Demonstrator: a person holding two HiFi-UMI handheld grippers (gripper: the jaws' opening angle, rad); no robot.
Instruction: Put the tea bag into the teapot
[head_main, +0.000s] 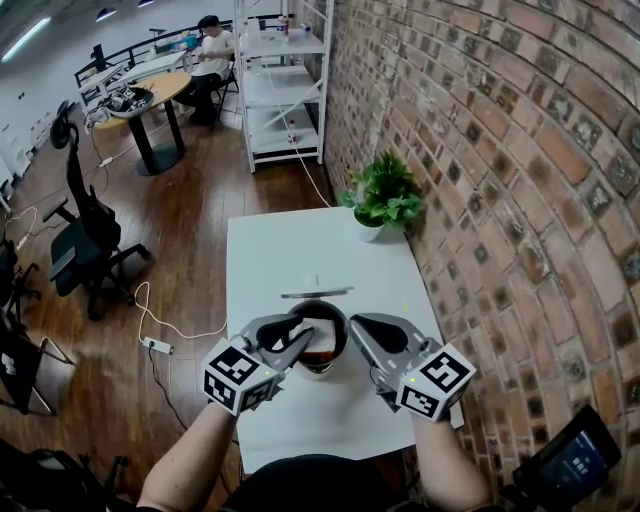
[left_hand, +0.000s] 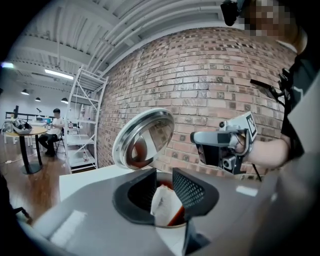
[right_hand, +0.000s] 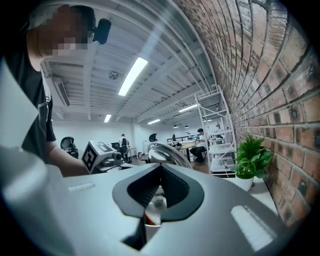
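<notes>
- Two grippers sit lowest in the head view, the left gripper (head_main: 298, 342) and the right gripper (head_main: 357, 335). They close in on one teapot (head_main: 318, 372) from either side.
- The left gripper's jaws are drawn in to a narrow gap and hold the single tea bag (left_hand: 164, 205). It stands upright between the pads, right over the teapot's mouth, with its lower end dipping toward dark tea.
- The right gripper's jaws are almost together. Judging by its own view and the head view, they seem to pinch the teapot's pale rim, probably to steady it.
- One shiny metal lid (left_hand: 145, 139) stands tipped up behind the opening, and what props it cannot be made out.
- The tea bag looks light, limp and papery, so it will likely fold instead of pushing back. Once wet it should sag and may tear. The dry upper edge is the safest place to grip, and with a light squeeze only.
- The teapot looks stiff, glazed and somewhat slippery, and the liquid adds weight. A firm pinch on the rim or handle would suit it, and a knock could spill it.
- By count there is also one white table (head_main: 290, 250) and one potted plant (head_main: 385, 195) at its far corner.
</notes>
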